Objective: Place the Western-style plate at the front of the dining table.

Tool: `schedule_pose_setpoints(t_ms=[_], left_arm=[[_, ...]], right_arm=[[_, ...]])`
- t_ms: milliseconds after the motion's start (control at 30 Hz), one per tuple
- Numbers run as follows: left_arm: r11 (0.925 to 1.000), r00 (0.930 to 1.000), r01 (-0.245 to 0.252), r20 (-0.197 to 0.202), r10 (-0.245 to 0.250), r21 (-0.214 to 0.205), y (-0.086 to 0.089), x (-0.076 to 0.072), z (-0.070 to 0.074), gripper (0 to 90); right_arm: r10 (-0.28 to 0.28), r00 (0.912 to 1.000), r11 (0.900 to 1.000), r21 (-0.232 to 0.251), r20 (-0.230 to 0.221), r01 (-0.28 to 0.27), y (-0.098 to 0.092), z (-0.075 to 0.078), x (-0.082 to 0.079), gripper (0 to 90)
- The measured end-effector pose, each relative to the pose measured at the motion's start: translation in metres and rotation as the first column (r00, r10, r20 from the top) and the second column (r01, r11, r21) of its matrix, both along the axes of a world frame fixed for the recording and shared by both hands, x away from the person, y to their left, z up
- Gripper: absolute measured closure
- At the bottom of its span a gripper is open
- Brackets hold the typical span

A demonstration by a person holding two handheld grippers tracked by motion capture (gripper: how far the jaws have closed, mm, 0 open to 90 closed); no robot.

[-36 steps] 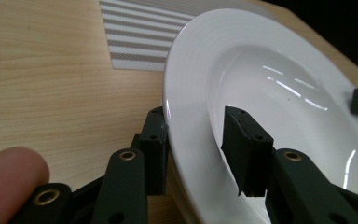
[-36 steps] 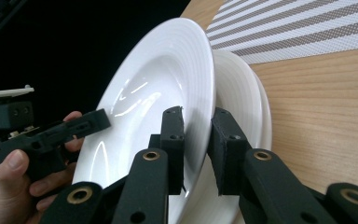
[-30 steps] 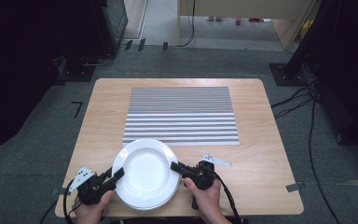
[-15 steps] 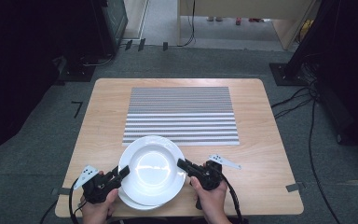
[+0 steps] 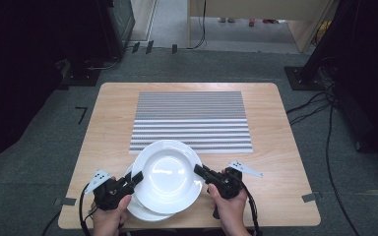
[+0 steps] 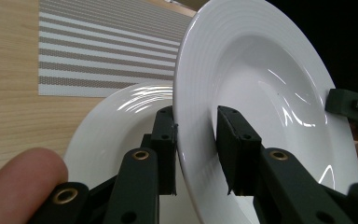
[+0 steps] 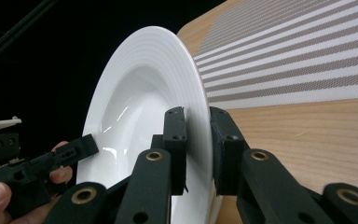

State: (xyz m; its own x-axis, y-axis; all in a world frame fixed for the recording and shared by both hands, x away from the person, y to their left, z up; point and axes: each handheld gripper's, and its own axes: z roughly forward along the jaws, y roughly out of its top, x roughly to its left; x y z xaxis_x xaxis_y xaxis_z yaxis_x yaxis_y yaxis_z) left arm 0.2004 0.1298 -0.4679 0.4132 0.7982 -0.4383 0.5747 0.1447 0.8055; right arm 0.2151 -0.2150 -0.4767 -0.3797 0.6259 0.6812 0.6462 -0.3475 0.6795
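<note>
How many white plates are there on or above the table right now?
2. The upper plate is held by its rim at both sides, between the left gripper and right gripper. The lower plate lies on the table beneath it, mostly hidden; more could be under it.

Upper plate (image 5: 167, 176): plain glossy white, with faint concentric ridges around the rim and bright highlights in the well. Lower plate (image 5: 139, 209): the same plain white, no decoration visible. Placemat (image 5: 192, 120): alternating white and grey-brown horizontal stripes, the darker bands showing a fine woven mesh texture in the left gripper view. Table (image 5: 275, 128): light wood with pale grain. Left gripper (image 5: 134, 179) and right gripper (image 5: 200, 171): matt black, with brass-coloured rivets at the joints; each carries a light grey three-cornered plate on top. Cables: black. Floor (image 5: 44, 142): dark grey carpet.
</note>
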Motion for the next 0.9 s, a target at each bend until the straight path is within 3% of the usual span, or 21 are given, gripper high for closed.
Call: schedule_pose_setpoints(t_ms=[600,900], left_arm=[[0.9986,0.9986,0.051,-0.015,-0.051,0.011,-0.039,0.016,0.011,69.4],[0.9968,0.9966,0.078,-0.027,-0.078,0.017,-0.052,0.018,0.012,69.3]], right_arm=[[-0.062,0.9980,0.9981,-0.003,0.010,0.062,-0.038,0.013,0.001,79.6],[-0.082,0.9967,0.9967,0.001,0.000,0.082,-0.053,0.011,-0.001,79.3]])
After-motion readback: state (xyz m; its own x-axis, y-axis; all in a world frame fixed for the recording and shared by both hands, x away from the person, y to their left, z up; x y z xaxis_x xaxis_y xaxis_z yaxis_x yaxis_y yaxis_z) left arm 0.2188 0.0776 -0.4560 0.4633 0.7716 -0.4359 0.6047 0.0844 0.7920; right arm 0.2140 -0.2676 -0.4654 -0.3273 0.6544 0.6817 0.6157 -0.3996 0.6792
